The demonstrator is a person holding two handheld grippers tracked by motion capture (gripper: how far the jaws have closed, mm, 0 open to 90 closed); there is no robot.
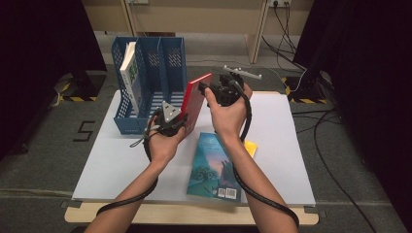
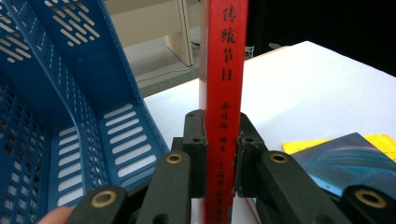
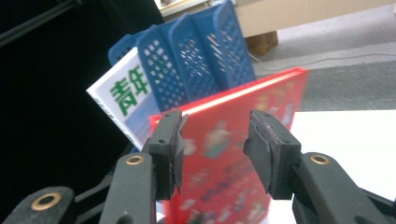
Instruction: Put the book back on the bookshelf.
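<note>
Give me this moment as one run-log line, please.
left gripper: shut on red book spine, upright | right gripper: open, near its cover | blue file rack: one white book inside

three books (image 1: pixel 196 101), one file rack (image 1: pixel 165 73)

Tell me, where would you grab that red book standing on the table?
Grip the red book low on its spine, coming level from the near side, as the left claw does. It stands upright with the narrow spine facing that claw, so the pads close flat on both covers. The right claw stands open beside it.
</note>
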